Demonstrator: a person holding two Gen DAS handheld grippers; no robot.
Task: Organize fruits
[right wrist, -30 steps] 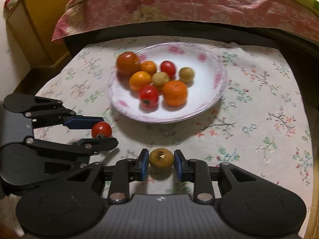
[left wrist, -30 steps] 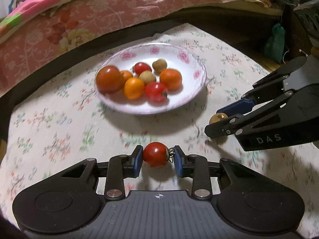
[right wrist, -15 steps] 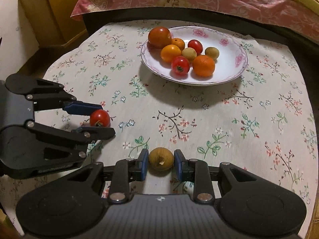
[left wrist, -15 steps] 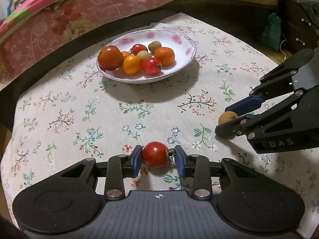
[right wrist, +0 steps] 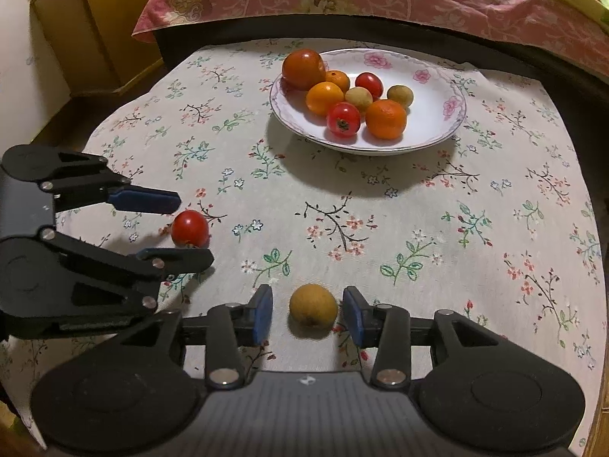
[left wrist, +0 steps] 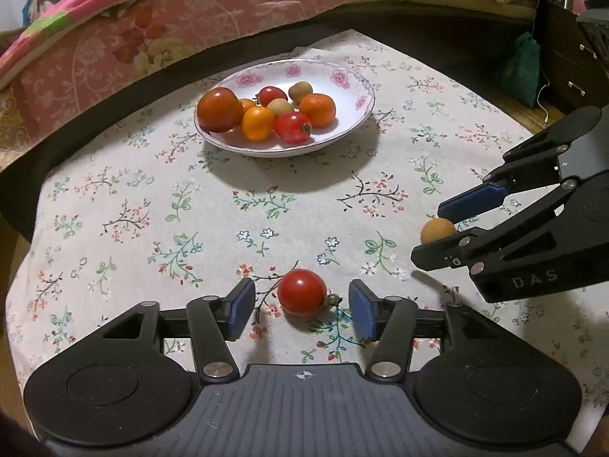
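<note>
Left wrist view: the left gripper (left wrist: 300,306) is opening, its blue pads clear of a red tomato (left wrist: 302,292) lying between them on the flowered surface (left wrist: 114,228). Right wrist view: the right gripper (right wrist: 307,316) is opening around a brown fruit (right wrist: 313,305) resting untouched between its pads, with the plate (right wrist: 437,129) of fruit well beyond.

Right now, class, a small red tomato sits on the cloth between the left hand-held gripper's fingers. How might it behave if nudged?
The tomato is round and rests free on the tablecloth, so it would probably roll. Its glossy skin suggests the pads may slip. The left hand-held gripper is opening, pads clear, so nothing steadies it.
</note>
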